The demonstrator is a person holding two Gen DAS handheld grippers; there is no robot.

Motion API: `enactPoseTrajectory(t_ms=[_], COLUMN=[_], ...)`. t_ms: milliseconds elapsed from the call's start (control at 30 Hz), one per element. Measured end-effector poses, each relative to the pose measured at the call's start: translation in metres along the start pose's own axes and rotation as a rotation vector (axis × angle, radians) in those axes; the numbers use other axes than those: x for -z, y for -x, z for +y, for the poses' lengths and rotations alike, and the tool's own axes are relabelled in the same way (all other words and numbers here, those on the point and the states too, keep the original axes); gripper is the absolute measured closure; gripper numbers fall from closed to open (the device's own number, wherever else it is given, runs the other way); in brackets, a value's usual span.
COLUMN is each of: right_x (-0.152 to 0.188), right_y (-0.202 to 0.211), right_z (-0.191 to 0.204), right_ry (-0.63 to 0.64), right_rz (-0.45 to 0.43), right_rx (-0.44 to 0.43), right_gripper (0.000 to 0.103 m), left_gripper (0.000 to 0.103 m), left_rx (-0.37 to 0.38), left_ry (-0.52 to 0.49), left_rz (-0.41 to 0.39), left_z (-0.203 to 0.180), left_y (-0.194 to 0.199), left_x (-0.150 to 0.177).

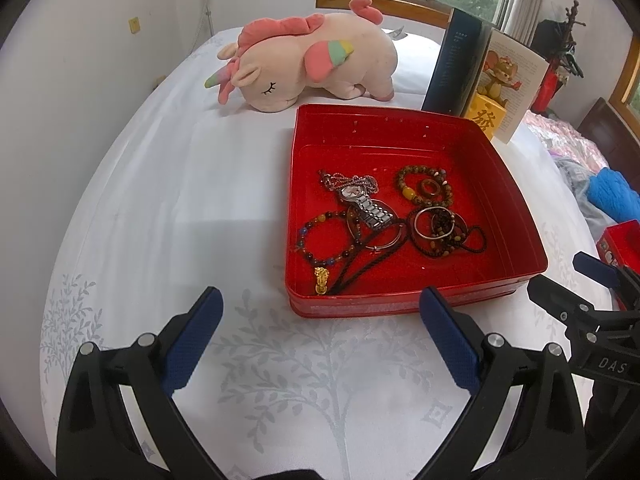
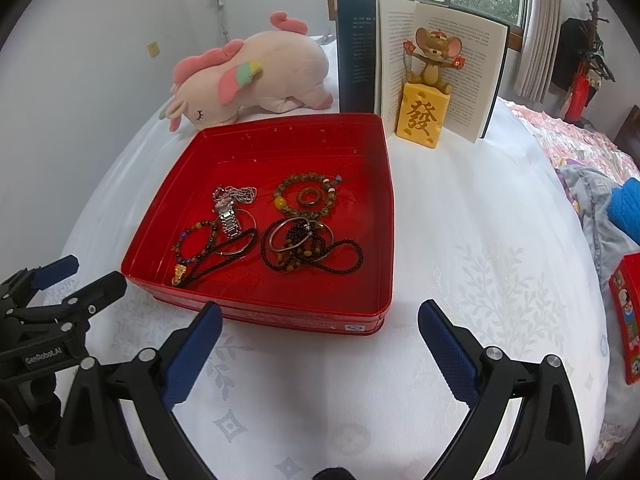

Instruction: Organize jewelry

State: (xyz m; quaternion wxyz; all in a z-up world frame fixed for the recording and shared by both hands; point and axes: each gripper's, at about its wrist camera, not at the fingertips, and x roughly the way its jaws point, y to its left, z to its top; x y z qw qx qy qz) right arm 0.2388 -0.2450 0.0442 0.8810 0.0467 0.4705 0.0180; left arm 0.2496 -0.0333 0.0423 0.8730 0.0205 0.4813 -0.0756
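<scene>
White bedding carries the red tin (image 1: 416, 292) with all the jewelry (image 1: 384, 220) tangled inside (watch, bangles, beads), and your left gripper (image 1: 320, 336) and right gripper (image 2: 320, 344) hover spread and empty, so lift pieces singly.

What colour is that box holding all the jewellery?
Bright red, inside and out: the red box shows best in the right wrist view.
</scene>
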Motion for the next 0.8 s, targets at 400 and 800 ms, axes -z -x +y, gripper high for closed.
enactPoseTrajectory(t_ms=[400, 800], right_x=[0.0001, -0.0001], right_y=[-0.0022, -0.0025], right_z=[-0.0010, -0.0017], right_ry=[0.003, 0.011], right_rz=[0.005, 0.006], right_rx=[-0.002, -0.003], right_gripper=[0.005, 0.005], left_gripper=[0.005, 0.005], left_rx=[-0.002, -0.001], left_ry=[-0.005, -0.002], left_rz=[0.001, 0.013], left_z=[-0.0011, 0.0009], left_y=[-0.0008, -0.0046], left_x=[0.0006, -0.0003])
